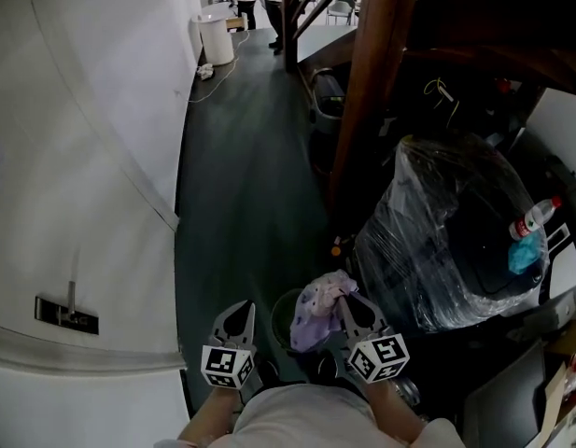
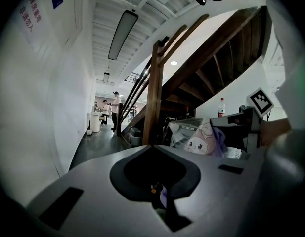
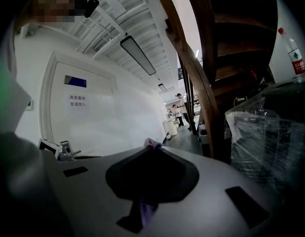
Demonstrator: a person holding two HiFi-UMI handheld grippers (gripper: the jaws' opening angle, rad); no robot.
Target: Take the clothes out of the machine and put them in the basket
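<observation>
Setting: narrow corridor with dark green floor [image 1: 241,185]. White wall [image 1: 73,157] runs along the left, with a door handle [image 1: 68,314] low on it. A wooden stair post [image 1: 372,82] rises right of centre. Beside the post, on the right, is a large bundle wrapped in clear plastic [image 1: 446,241]; a bottle with a red label [image 1: 533,219] lies on its far right side. At the far end of the corridor there is a white bin [image 1: 216,37] against the wall, with people standing [image 1: 269,3] near it.

Right gripper [image 1: 348,304]: jaws pressed together on a lilac printed cloth [image 1: 317,314]. In the right gripper view a tuft of it pokes out past the tips and a strip shows in the slit between the jaws. In the head view the cloth bunches to the left of the jaw tips. In the left gripper view a cartoon face is visible on the fabric.

Left gripper [image 1: 236,314]: jaws drawn together, only a thin slit between them. Its own view shows a lilac sliver in that slit; I cannot tell whether that is fabric caught there or something seen through the gap. Head view shows nothing hanging from its tips.

Basket [image 1: 279,311]: dark, round rim, on the floor between the two grippers. The cloth overlaps its right edge in the head view. Whether the cloth is above the rim or already touching the inside cannot be judged.

Both grippers are low in the head view, side by side and pointing up the corridor, marker cubes facing the camera.
</observation>
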